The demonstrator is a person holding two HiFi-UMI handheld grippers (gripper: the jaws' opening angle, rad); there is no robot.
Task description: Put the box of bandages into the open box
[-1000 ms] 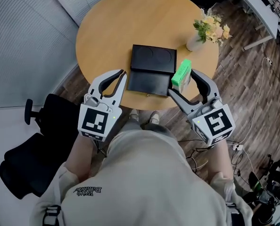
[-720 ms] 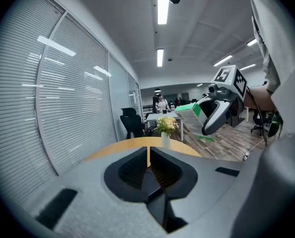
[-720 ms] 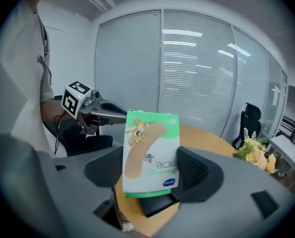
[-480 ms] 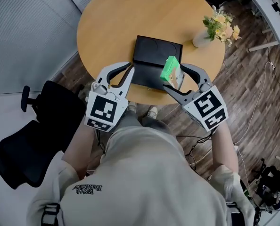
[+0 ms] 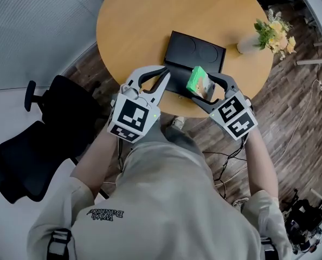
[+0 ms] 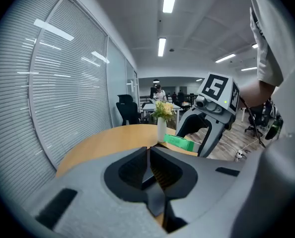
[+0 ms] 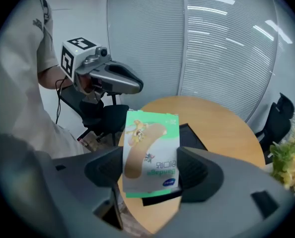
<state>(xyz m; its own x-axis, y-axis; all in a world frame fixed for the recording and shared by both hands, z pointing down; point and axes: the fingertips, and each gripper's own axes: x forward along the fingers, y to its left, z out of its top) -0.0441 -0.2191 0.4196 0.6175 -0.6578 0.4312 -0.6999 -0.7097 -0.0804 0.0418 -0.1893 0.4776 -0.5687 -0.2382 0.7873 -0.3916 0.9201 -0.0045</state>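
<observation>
- Right gripper (image 5: 205, 88) clamps the bandage box (image 5: 198, 79); left gripper (image 5: 163, 72) closed, empty
- We risk it falling off the table (image 5: 145, 20) if released at the open box's (image 5: 196, 50) 5 o'clock rim

The person wears a beige short-sleeved shirt (image 5: 166, 199) with dark lettering (image 5: 105, 214) on its back; beyond its sleeves, the pale grey left gripper (image 5: 165, 76) and right gripper (image 5: 202, 85) each carry 1 black-and-white marker cube (image 5: 133, 118).

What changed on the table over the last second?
The right gripper carried the box of bandages leftward, from beside the black box to above its near part. The left gripper drew nearer that box. Unchanged: grip on the bandages, left gripper shut, flower vase in place.
</observation>
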